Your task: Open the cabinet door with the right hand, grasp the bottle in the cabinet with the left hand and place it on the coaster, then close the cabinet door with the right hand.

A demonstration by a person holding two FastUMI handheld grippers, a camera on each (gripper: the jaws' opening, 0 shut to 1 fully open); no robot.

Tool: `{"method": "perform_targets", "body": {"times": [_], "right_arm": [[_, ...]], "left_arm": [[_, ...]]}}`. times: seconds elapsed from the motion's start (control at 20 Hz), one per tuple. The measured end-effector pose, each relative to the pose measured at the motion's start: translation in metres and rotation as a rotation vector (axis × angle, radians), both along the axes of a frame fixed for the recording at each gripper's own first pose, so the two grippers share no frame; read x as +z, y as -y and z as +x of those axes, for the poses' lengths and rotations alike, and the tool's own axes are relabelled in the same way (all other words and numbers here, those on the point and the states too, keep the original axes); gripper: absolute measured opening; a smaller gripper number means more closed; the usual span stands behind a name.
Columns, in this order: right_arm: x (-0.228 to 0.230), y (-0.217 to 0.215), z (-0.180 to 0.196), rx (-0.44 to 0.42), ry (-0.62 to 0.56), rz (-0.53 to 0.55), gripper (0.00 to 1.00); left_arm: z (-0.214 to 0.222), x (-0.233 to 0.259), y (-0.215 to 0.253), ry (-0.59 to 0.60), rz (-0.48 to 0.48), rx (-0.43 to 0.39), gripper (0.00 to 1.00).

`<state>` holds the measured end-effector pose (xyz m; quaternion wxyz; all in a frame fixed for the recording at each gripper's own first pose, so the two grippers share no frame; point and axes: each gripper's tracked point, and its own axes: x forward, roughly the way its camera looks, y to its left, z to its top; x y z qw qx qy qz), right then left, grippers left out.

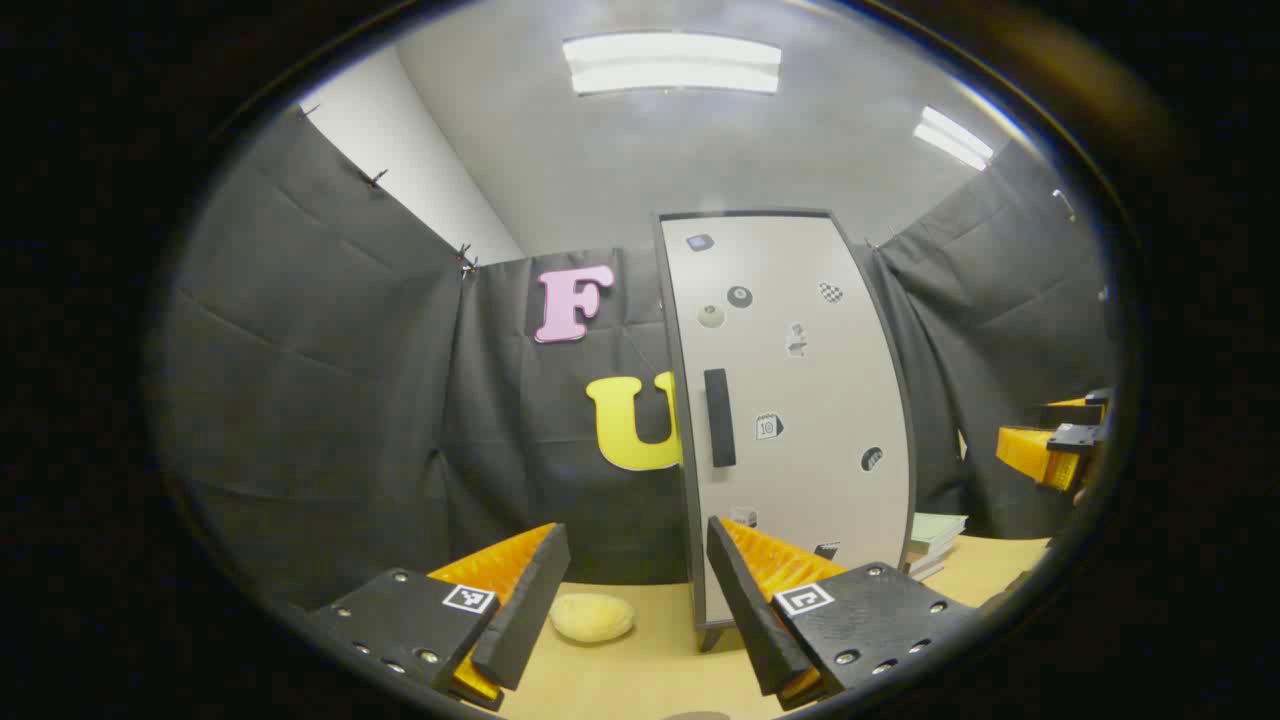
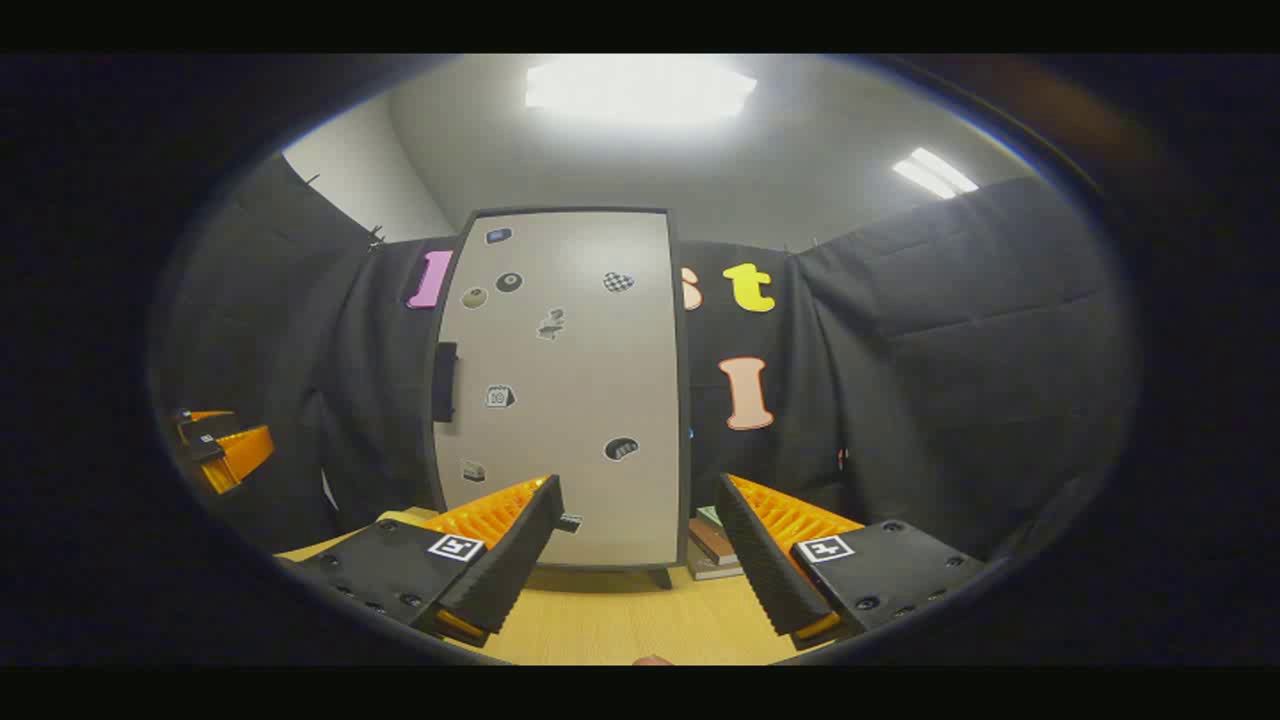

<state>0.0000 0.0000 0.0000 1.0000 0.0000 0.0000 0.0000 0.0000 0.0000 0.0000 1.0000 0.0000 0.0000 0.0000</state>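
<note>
Your left gripper (image 1: 630, 610) hangs above the tabletop (image 1: 640, 670) with its jaws spread wide and nothing between them; just ahead of it lies the pale round coaster (image 1: 592, 616), and behind that stands the cabinet (image 1: 790, 400), its door shut and its dark handle (image 1: 719, 417) on the door's left edge; your right gripper (image 2: 635, 560) faces the same closed door from in front, jaws likewise apart and empty; a stack of books (image 2: 712, 545) sits just beside the cabinet's right foot.
</note>
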Motion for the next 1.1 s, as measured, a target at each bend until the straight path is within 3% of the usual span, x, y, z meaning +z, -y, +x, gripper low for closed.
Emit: {"method": "perform_targets", "body": {"times": [0.8,1.1], "right_arm": [[0.005,-0.044,0.004,0.056,0.011,0.003,0.97],[0.040,-0.089,0.036,0.124,0.059,0.055,0.98]], "left_arm": [[-0.004,-0.004,-0.054,-0.018,0.011,0.072,0.86],[-0.014,-0.006,-0.079,-0.031,0.027,0.113,0.86]]}}
